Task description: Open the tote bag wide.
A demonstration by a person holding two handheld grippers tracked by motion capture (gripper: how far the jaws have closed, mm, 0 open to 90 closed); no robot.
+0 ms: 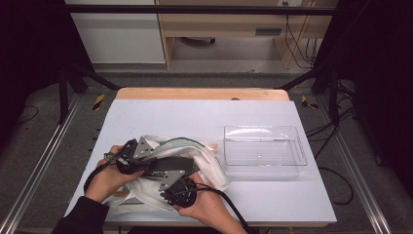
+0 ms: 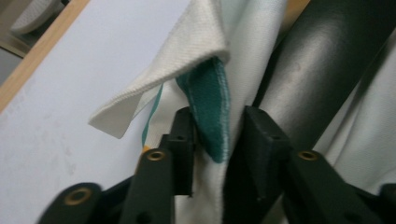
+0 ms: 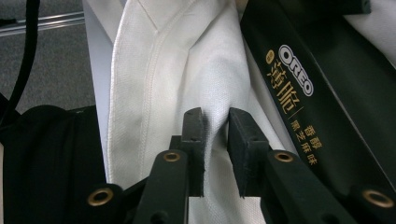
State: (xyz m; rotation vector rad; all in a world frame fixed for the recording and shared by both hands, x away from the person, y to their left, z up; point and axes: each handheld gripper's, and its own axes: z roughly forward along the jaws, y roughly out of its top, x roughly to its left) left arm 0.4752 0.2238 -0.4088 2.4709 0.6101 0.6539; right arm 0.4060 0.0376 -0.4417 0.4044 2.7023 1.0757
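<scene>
- Right tongs (image 3: 215,140) are clamped on a fold of the white bag (image 3: 163,70), beside a black Oreo box (image 3: 303,93).
- Left tongs (image 2: 217,140) pinch the bag's green-edged cloth.
- The bag (image 1: 204,161) lies on the tabletop's (image 1: 160,117) near left.
- A clear tray (image 1: 265,151) sits just right of it.

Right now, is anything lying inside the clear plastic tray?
No: in the high view the clear tray shows just its ribbed floor, while the white cloth bag and both grippers sit to its left.
</scene>
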